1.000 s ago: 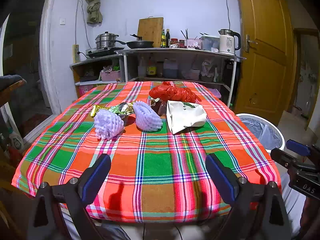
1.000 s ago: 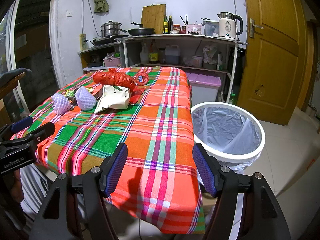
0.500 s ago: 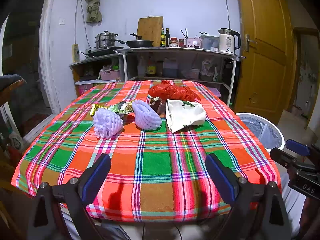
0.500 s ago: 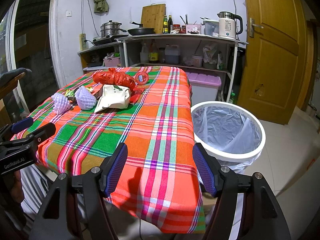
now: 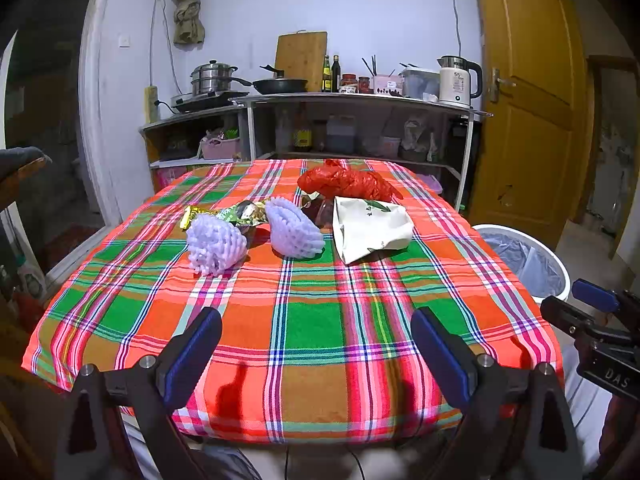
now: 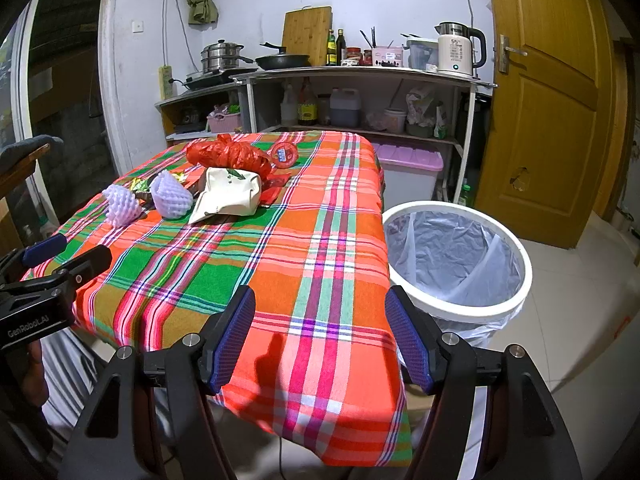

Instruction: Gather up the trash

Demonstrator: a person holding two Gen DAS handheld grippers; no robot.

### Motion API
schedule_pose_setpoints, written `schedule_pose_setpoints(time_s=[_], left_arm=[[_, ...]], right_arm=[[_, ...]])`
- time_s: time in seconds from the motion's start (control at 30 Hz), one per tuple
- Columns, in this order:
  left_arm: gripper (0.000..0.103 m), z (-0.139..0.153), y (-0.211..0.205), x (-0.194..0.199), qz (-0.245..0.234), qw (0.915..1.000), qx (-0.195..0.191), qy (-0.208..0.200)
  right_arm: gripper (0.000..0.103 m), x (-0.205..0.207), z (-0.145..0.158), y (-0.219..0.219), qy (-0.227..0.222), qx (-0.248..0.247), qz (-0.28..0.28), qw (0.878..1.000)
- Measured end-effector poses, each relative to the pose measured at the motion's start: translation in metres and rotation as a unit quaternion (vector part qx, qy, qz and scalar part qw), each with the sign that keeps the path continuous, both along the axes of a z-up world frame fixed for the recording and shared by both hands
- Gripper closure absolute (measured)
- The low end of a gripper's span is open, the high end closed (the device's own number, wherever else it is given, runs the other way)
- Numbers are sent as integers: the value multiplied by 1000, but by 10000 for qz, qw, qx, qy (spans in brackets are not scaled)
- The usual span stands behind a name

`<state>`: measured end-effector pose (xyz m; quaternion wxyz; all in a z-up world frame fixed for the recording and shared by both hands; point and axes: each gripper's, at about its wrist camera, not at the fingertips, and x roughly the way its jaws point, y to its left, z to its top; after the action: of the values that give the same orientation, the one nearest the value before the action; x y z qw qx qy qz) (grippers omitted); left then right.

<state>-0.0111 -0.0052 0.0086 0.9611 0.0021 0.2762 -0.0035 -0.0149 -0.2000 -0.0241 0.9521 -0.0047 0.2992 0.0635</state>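
Note:
Trash lies mid-table on the plaid cloth (image 5: 312, 320): two purple foam fruit nets (image 5: 216, 245) (image 5: 294, 233), a white paper bag (image 5: 370, 228), a red plastic bag (image 5: 346, 184) and a gold-green wrapper (image 5: 236, 213). The right wrist view shows the same pile: nets (image 6: 122, 199) (image 6: 172, 196), white bag (image 6: 228, 195), red bag (image 6: 228, 155), plus a round red lid (image 6: 284, 155). A white bin with a grey liner (image 6: 456, 256) stands on the floor right of the table. My left gripper (image 5: 316, 344) and right gripper (image 6: 320, 330) are open and empty, at the near table edge.
A kitchen shelf with pots, pan, bottles and kettle (image 5: 456, 80) stands behind the table. A yellow door (image 6: 556, 100) is at the right. A purple-lidded box (image 6: 412, 168) sits beyond the bin. A chair back (image 5: 20, 164) is at the left.
The left gripper has drawn slightly nearer the table. The right gripper has not visibly moved. Both stay open.

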Motion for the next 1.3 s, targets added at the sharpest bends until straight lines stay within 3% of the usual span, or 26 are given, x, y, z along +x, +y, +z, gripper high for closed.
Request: schedule_pose_setpoints(time_s=[0.53,0.73,0.87,1.03,1.3], left_arm=[[7,-7,13,20,-6,9998,144,99],[12,-10,39,44,27,9993,-284,259],[21,-7,54,60,249,9994,-207,147],[21,-2,83,83,626,9977,-244,95],[21,-9,116,129,587,9950,-622,512]], right_arm=[[35,21,-4,9,138,80,332,9993],[35,48,-1,25,205,67,702,9973],[35,69,3,35,270,82,897,9956],[35,100,10,50,323,91,1077,9936],[35,145,8,65,591,255,1186,9909]])
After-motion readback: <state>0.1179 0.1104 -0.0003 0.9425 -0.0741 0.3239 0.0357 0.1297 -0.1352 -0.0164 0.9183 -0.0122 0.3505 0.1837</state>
